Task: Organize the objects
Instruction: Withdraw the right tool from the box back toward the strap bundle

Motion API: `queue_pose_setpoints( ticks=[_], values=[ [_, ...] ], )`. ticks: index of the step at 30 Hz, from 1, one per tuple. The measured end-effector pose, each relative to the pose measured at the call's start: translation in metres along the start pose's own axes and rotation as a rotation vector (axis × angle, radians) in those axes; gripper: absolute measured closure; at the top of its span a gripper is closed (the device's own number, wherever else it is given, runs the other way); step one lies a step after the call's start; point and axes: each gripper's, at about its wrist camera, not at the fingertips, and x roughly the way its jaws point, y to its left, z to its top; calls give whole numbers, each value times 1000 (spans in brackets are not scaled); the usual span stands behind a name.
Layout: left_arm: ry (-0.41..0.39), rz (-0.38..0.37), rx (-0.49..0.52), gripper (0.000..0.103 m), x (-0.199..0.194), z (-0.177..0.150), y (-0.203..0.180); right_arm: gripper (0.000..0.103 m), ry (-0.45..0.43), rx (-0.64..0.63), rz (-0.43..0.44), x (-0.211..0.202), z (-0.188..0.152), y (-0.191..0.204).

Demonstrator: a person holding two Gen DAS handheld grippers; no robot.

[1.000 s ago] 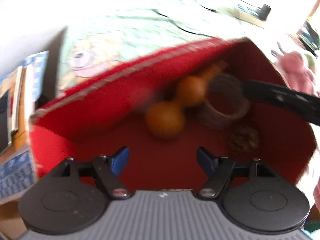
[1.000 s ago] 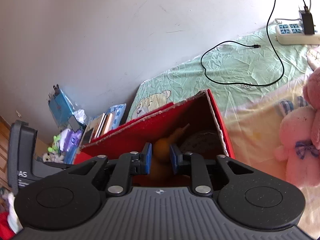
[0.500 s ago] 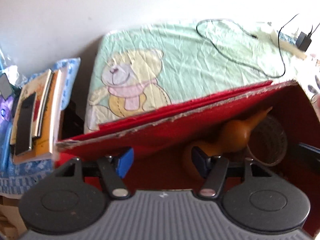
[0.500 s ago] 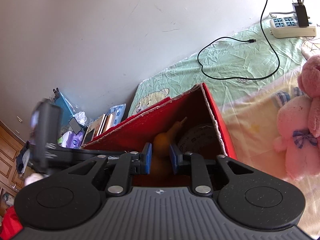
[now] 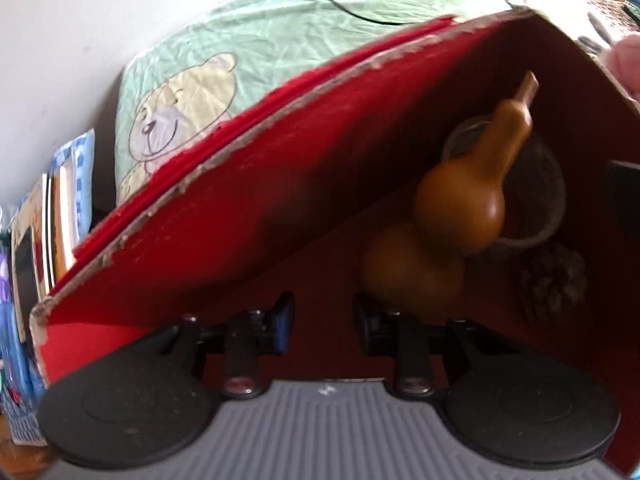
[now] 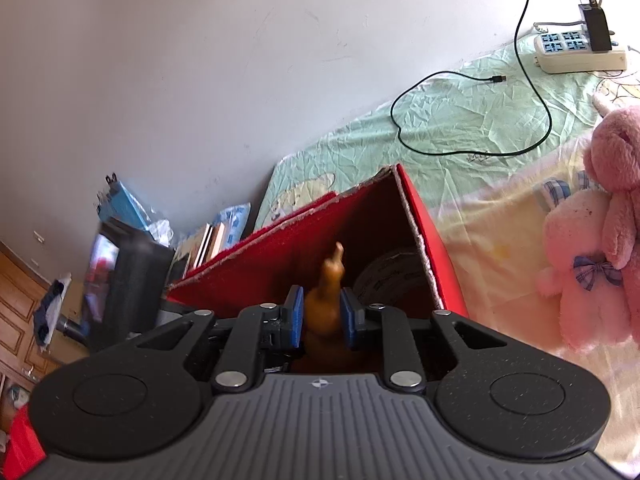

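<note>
While right gripper (image 6: 320, 316) fingers clamp gourd (image 6: 325, 304) inside red box (image 6: 436, 264), left gripper (image 5: 322, 322) fingers closing, empty.

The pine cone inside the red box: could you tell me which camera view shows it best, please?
The left wrist view: the pine cone lies on the red box floor, right of the gourd. The right wrist view does not show it.
</note>
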Motion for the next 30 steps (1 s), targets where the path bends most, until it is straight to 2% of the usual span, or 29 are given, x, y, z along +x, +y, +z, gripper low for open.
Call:
queue_pose_setpoints(
  ticks=[2, 4, 6, 8, 12, 14, 16, 20, 27, 30],
  values=[
    [-19, -33, -4, 67, -13, -4, 3, 78, 35, -4, 0, 3, 0, 2],
    [-40, -72, -13, 55, -26, -10, 7, 78, 52, -12, -5, 4, -1, 3],
    [-70, -72, -18, 51, -37, -18, 9, 77, 62, -20, -1, 3, -1, 4],
    [-93, -74, -33, 51, -46, -28, 13, 77, 85, -13, 21, 2, -2, 5],
    [-127, -98, -71, 47, -59, -48, 21, 76, 150, 13, 176, -8, -2, 7],
    [-139, -97, -95, 42, -63, -57, 21, 76, 142, -1, 210, -16, -1, 11],
    [-152, -93, -121, 38, -67, -64, 24, 76, 108, -13, 196, -23, 2, 13],
    [-164, -75, -174, 38, -61, -66, 34, 76, 54, 23, 166, -31, 10, 5],
    [-182, -95, -277, 36, -67, -82, 42, 76, 39, 18, 147, -31, 6, 6],
    [-223, -63, -304, 33, -77, -86, 40, 74, 26, -34, 114, -33, 1, 12]
  ],
)
